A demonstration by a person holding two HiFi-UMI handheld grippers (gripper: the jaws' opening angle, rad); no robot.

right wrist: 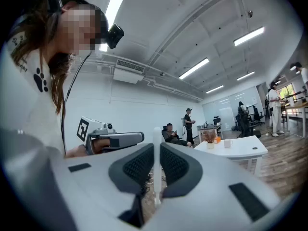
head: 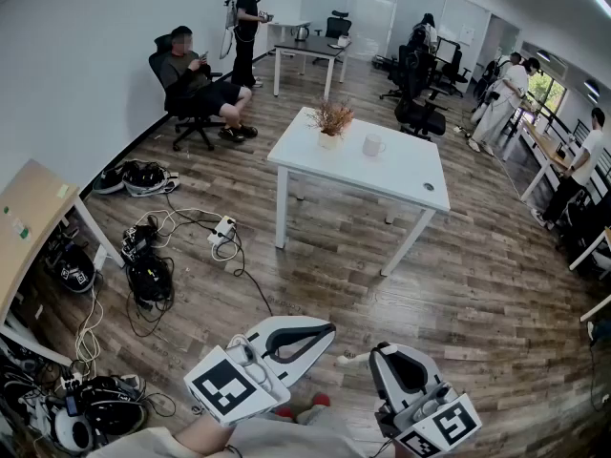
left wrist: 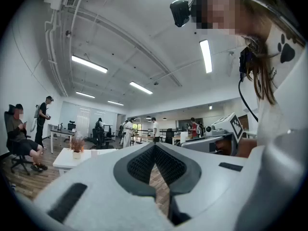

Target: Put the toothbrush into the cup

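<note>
A white cup (head: 373, 145) stands on the white table (head: 401, 175) far across the room, beside a small potted plant (head: 331, 122). The cup (right wrist: 227, 143) also shows in the right gripper view. Low in the head view, my right gripper (head: 378, 352) is shut on a white toothbrush (head: 348, 359) that sticks out to its left. In the right gripper view the toothbrush (right wrist: 156, 167) stands upright, pinched between the ribbed pads. My left gripper (head: 329, 329) is beside it, shut with nothing in it; its jaws (left wrist: 154, 147) meet at the tips.
Cables, bags and helmets (head: 143, 265) litter the wooden floor at the left. A person sits in a chair (head: 196, 89) by the wall, and others stand at desks at the back and right. A wooden desk edge (head: 29, 218) is at the left.
</note>
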